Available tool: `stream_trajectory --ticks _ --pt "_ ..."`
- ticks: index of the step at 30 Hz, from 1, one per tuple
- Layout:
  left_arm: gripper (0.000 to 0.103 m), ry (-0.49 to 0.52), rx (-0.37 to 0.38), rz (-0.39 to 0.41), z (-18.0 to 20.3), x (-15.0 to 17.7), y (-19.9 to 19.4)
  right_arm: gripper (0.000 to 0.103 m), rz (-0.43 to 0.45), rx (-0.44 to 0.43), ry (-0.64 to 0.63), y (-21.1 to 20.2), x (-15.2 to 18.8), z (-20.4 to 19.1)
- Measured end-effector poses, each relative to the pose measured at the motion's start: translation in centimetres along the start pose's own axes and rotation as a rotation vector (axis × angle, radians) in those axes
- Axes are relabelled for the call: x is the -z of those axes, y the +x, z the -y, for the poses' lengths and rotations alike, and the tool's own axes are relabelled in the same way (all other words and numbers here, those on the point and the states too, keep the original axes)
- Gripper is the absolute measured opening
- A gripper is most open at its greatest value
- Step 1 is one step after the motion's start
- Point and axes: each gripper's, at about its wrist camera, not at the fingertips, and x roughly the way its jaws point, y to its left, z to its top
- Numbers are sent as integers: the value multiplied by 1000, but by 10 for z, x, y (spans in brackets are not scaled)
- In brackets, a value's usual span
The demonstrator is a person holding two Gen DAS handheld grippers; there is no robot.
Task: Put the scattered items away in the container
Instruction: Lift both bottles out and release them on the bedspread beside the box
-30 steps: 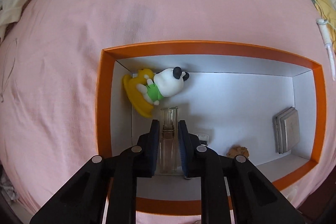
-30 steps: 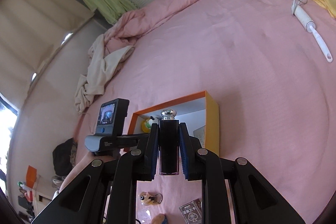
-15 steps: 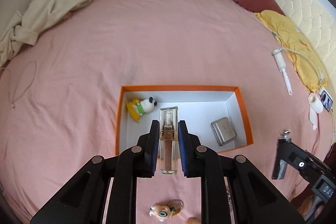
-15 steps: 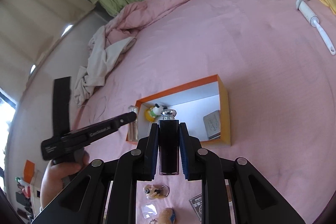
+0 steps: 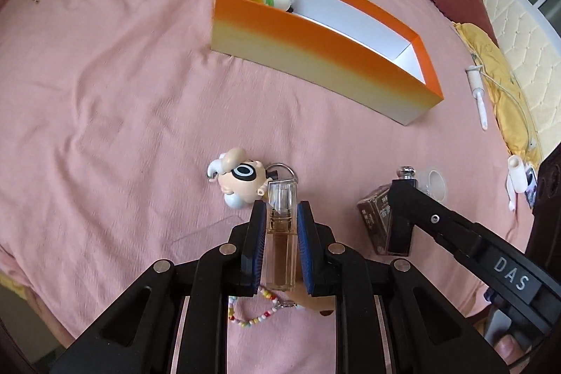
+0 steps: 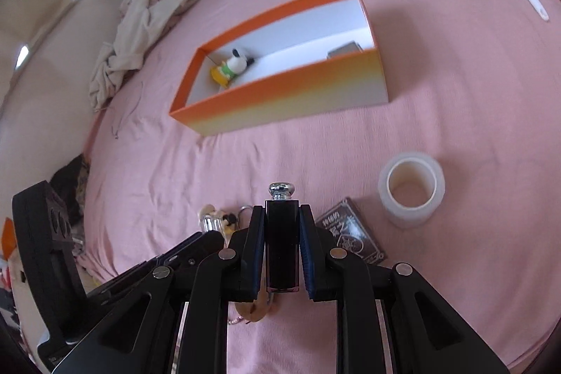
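Progress looks partial, judging by how things lie. The orange box (image 6: 280,100) sits on the pink bed (image 6: 455,128) at about 12 o'clock in the right wrist view, and holds a toy dog figure (image 6: 235,65) at its 9 o'clock end and a grey flat case (image 6: 345,49) toward its 3 o'clock end. The rest is not yet inside. The left tongs (image 5: 279,244) are clamped on a clear perfume bottle (image 5: 280,233), and the right tongs (image 6: 281,247) are clamped on a dark bottle with a silver cap (image 6: 281,233) — both well short of the box, over the near part of the bed.

Scattered items lie beneath and around them: a cartoon keychain (image 5: 242,179) at 12 o'clock just beyond the left tongs, a beaded bracelet (image 5: 252,318) below them, a dark card pack (image 6: 350,235) at 2 o'clock of the right tongs, and a roll of clear tape (image 6: 410,193) beyond it (a brown piece under the right tongs is too hidden to name).

Room for moving looks generous — open bedsheet lies between the tongs and the box's near wall, and the middle of the box floor looks free. The near wall stands tall, so each bottle would need lifting over its rim.
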Motion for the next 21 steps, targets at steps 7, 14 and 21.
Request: stream_trajectory --ticks 7,14,21 --pt "19 12 -24 2 -2 -5 -10 19 -23 36 -21 10 1 -1" --pt "40 -48 -61 62 -14 -10 -21 45 55 51 -34 -4 -2 -8" --pt "40 -85 -37 82 -22 -18 -29 45 78 -24 4 -25 -25 3"
